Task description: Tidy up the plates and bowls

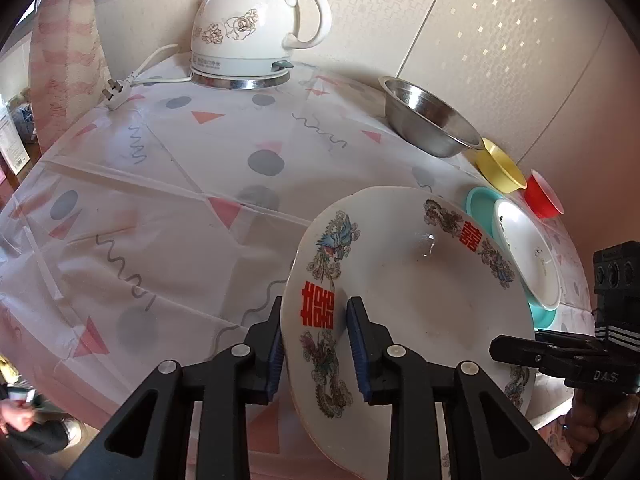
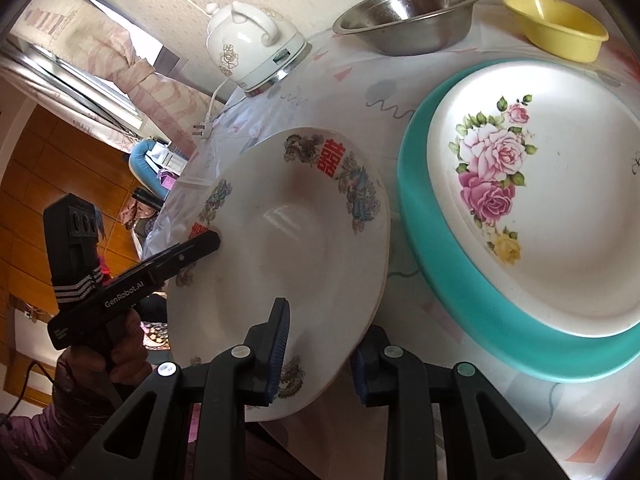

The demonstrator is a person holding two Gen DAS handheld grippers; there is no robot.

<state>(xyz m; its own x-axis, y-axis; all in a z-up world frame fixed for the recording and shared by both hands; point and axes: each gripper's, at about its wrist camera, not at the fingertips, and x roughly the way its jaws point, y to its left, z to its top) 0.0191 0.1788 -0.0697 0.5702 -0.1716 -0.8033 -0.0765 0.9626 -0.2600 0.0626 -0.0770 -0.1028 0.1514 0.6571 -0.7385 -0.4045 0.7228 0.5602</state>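
Observation:
A white plate with dragon-and-phoenix print and red characters (image 1: 412, 292) is held tilted above the table's near edge. My left gripper (image 1: 316, 344) is shut on its left rim. My right gripper (image 2: 320, 352) is shut on its near rim; the plate also shows in the right wrist view (image 2: 288, 264). To the right, a white rose-print plate (image 2: 560, 216) lies in a teal plate (image 2: 448, 280). A steel bowl (image 1: 432, 120), a yellow bowl (image 1: 502, 168) and a red bowl (image 1: 544, 196) stand at the far right.
A white electric kettle (image 1: 248, 28) stands at the back of the table on its base, its cord and plug (image 1: 116, 96) lying to the left. The patterned tablecloth (image 1: 160, 200) covers the round table. A wall lies close behind.

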